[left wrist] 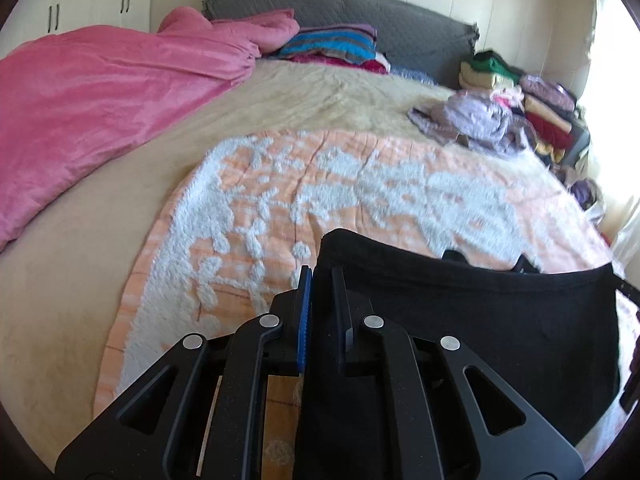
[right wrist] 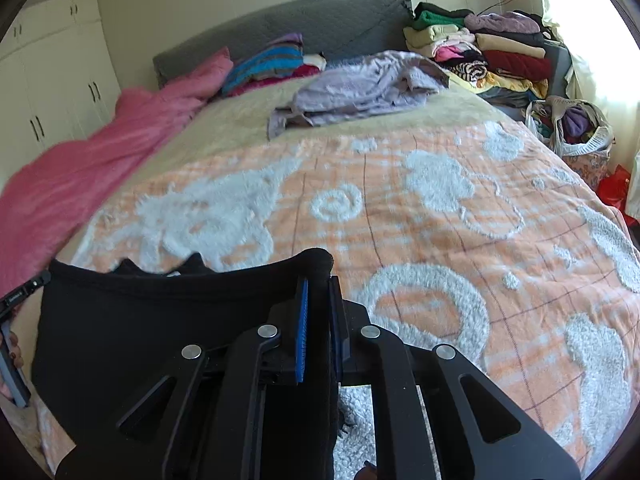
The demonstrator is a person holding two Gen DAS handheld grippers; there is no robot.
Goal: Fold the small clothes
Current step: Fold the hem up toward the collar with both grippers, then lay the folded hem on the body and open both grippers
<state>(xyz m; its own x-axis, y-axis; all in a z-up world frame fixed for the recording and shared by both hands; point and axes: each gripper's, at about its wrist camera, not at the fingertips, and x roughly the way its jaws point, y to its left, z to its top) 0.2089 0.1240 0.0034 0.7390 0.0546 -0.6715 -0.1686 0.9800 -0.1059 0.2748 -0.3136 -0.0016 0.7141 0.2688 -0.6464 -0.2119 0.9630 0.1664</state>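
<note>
Now black garment [left wrist: 460, 312] stretched between left tongs [left wrist: 322, 280] and right tongs [right wrist: 318, 284], both clamped on edges.

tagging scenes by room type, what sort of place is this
A bedroom, most likely: a bed with a grey headboard, a pink duvet, white wardrobes and stacks of folded clothes.

Bright window glare right, fisheye-warped, slightly blurred.

black garment's [left wrist: 480, 312] lower part — hidden, cut off
</note>
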